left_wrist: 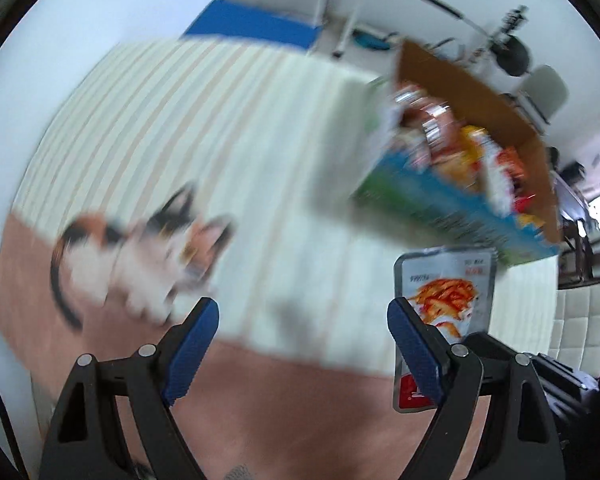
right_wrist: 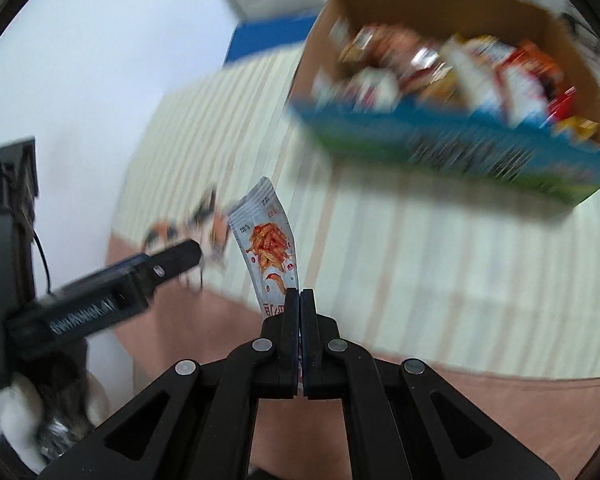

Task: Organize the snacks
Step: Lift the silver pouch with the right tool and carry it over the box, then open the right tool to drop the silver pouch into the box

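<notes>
On the left of our table, a calico cat print (left_wrist: 148,256) lies on the striped cloth (left_wrist: 220,120), blurred in both views. Just right of it we hold the left gripper (left_wrist: 302,320) above the cloth, its blue-padded fingers (left_wrist: 196,344) wide apart with nothing between them. Right of that finger gap, the silver snack packet (right_wrist: 266,236) stands nearly upright, printed with red-orange strips; our right gripper (right_wrist: 300,294) has its fingers pressed together on the packet's lower edge, holding it clear of the cloth. From the right wrist view we see the left gripper beside the packet, apart from it. Farther right and beyond, the cardboard box (right_wrist: 440,140) with a blue-green front sits on the cloth, full of mixed snack bags (right_wrist: 440,64) too blurred to tell apart.
</notes>
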### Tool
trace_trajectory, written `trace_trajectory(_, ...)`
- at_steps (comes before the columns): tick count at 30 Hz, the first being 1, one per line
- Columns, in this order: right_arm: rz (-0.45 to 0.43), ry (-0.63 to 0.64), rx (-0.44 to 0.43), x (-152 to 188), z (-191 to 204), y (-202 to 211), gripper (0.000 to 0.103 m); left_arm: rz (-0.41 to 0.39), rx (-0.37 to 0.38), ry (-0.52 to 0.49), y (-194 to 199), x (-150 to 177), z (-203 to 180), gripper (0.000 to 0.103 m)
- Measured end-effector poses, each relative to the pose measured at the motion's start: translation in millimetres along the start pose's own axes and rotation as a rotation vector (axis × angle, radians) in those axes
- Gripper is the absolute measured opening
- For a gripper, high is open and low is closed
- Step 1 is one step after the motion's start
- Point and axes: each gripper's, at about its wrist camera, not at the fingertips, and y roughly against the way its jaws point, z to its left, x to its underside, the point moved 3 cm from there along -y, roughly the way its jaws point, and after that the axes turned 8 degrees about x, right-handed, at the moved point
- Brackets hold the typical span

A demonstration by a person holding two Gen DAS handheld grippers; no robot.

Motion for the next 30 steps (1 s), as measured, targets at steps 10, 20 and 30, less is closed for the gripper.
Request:
trace_trajectory(10,-0.22,-0.237,0.015,-125,-90,65,0.001,-0.088,0.107,-0.131,-31,-128,-99,0.1)
trace_trajectory(20,-0.196,-0.375,0.067,-230,-161,11,0.001,-0.001,0.081,-0.235,-108,-202,-141,0.1)
trace_trajectory(30,-0.099,-0.404,0.041,-255,-185,-52,0.002,0.055,0.041,-0.262,-149,-211,-148,0.1)
